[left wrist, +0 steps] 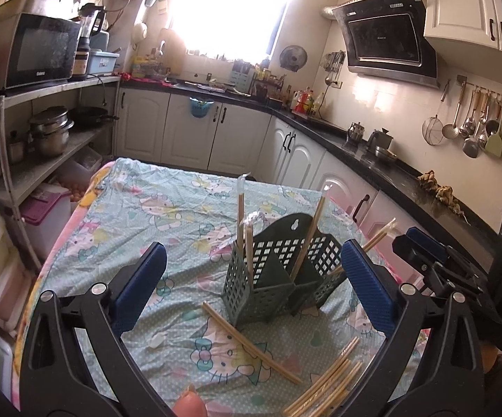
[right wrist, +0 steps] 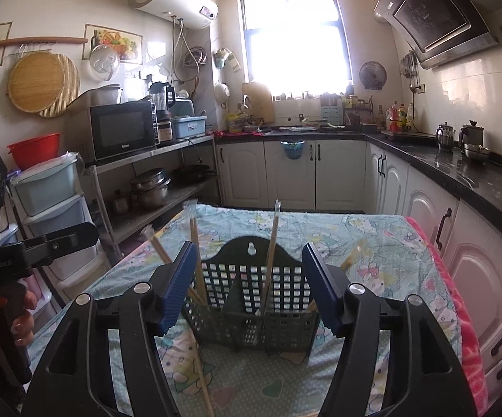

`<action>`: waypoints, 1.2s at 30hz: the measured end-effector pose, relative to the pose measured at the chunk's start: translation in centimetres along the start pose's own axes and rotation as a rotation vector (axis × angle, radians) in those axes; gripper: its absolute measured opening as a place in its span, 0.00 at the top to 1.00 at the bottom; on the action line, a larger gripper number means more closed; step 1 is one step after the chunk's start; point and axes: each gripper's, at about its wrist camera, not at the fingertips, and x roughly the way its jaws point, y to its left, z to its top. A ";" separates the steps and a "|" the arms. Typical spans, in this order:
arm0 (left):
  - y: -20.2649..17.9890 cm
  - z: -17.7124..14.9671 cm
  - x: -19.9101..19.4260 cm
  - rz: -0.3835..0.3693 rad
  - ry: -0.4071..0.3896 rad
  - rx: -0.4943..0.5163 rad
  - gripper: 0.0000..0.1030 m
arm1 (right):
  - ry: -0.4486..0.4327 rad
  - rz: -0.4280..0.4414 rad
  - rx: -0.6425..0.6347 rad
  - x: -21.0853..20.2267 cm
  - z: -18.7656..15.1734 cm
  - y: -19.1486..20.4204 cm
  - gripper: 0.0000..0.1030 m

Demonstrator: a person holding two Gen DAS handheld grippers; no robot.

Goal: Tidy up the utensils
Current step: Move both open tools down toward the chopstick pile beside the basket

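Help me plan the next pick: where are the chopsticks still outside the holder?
In the left wrist view, loose chopsticks lie on the tablecloth in front of the green holder, toward the lower right.

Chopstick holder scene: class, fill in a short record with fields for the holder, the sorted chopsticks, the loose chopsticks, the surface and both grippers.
holder: dark green lattice chopstick holder, upright on the cloth, with several compartments
sorted: wrapped chopsticks standing tilted inside the holder
loose: pair of chopsticks lying in front of the holder; bundle of chopsticks lying nearer the camera
surface: cartoon-print tablecloth
left gripper: open, empty
right gripper: open, empty, facing the holder
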 end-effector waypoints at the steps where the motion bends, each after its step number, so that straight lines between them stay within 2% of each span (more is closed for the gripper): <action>1: 0.1 -0.2 0.0 0.003 0.004 -0.002 0.10 | 0.009 0.000 0.000 -0.1 -0.3 -0.1 0.41; 24: 0.7 -5.0 1.1 0.006 0.128 -0.036 0.10 | 0.195 -0.111 0.036 -2.4 -5.9 -3.7 0.41; 36: 0.1 -8.1 3.8 -0.012 0.243 -0.049 0.10 | 0.356 -0.162 0.066 -2.1 -10.4 -5.3 0.41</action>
